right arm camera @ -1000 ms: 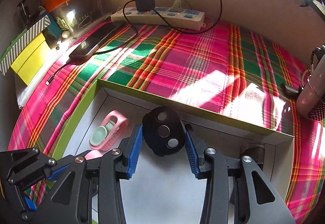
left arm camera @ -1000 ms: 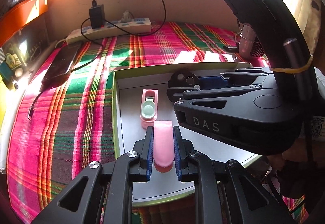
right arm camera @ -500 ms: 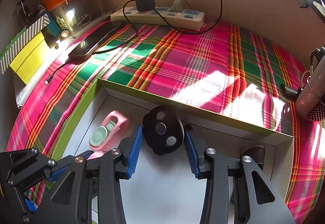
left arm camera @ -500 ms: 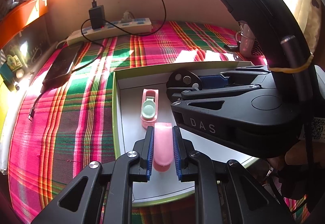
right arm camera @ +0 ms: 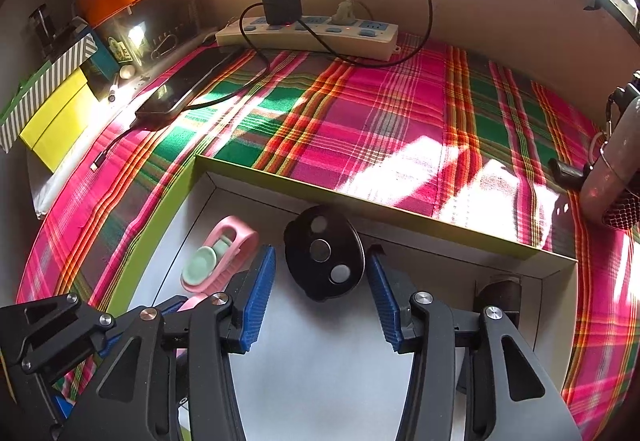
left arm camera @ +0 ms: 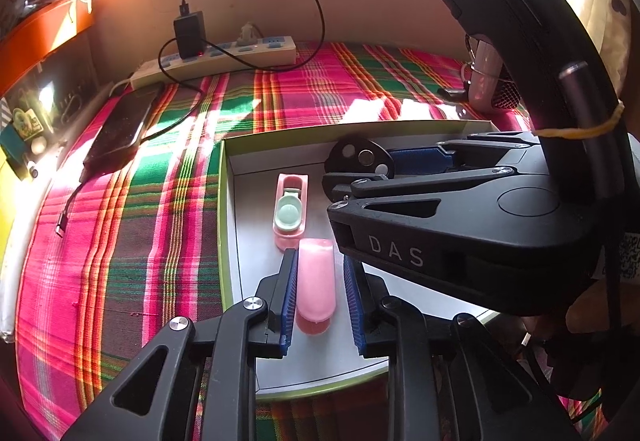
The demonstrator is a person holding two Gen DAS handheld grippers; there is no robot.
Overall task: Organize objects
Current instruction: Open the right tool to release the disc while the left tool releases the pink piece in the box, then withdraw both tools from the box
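Note:
A shallow green-rimmed box lies on the plaid cloth. In it lie a pink holder with a mint disc, a pink oblong piece and a black oval disc with three round spots. My left gripper is open, its pads a little apart from the pink oblong piece, which rests on the box floor. My right gripper is open around the black disc, with gaps on both sides. The holder also shows in the right wrist view. The right gripper body crosses the left wrist view.
A power strip with a black charger and cable lies by the back wall. A phone lies on the cloth at left. A pink bottle stands at right. Yellow and striped boxes sit at far left. A dark object sits in the box's right corner.
My left gripper's jaws have opened off the pink oblong piece, leaving it on the box floor. My right gripper's jaws have widened slightly around the black disc.

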